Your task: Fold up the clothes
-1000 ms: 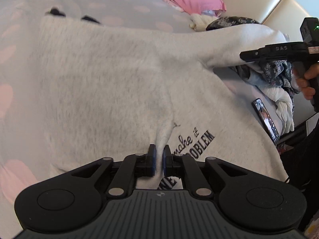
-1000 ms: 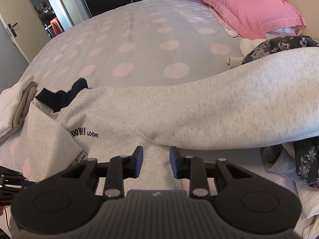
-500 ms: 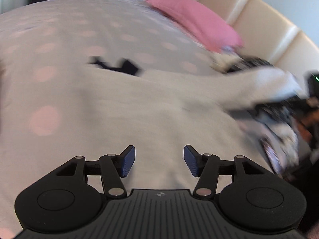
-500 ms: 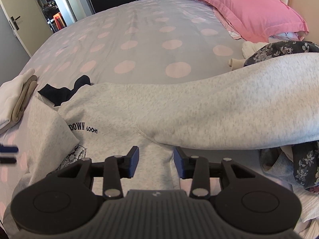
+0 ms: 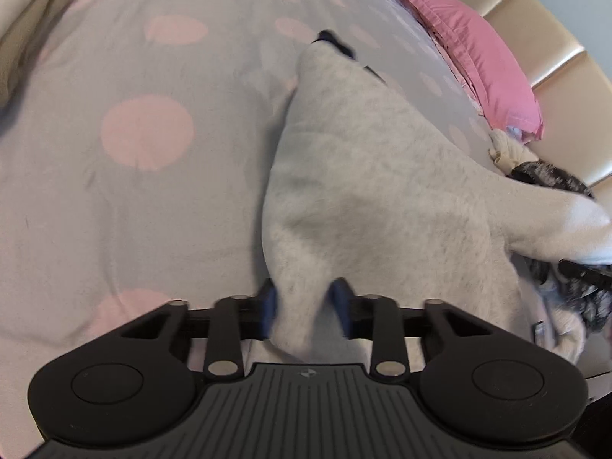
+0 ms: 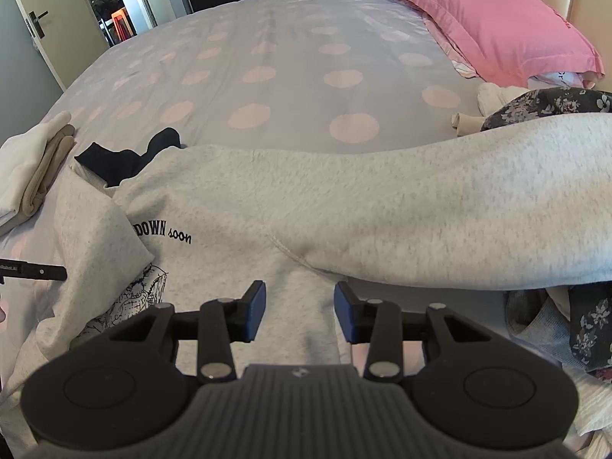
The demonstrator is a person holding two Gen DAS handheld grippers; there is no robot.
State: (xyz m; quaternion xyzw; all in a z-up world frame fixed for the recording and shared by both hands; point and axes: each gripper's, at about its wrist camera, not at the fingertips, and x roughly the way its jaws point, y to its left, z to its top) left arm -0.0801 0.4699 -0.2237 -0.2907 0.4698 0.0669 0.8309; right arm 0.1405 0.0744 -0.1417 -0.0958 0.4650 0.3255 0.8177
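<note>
The light grey fleece sweatshirt with black lettering point(image 6: 344, 206) lies spread across the grey bedspread with pale pink dots point(image 6: 267, 46), one sleeve stretching off to the right over a heap of dark floral clothing point(image 6: 554, 103). Left gripper point(image 5: 304, 308) has a ridge of the sweatshirt's fabric standing up between its blue pads, and the jaws are closing on it; the blur hides whether the pads press on the cloth. Right gripper point(image 6: 299, 315) sits over the sweatshirt's lower body just under the armpit seam, jaws spread apart, fabric lying between them with gaps on both sides, nothing pinched. A dark navy garment point(image 6: 126, 157) peeks out at the sweatshirt's far left edge, beside a folded stack of white and beige cloth point(image 6: 30, 160). A pink pillow point(image 6: 497, 19) rests at the cream padded headboard point(image 5: 535, 26).
</note>
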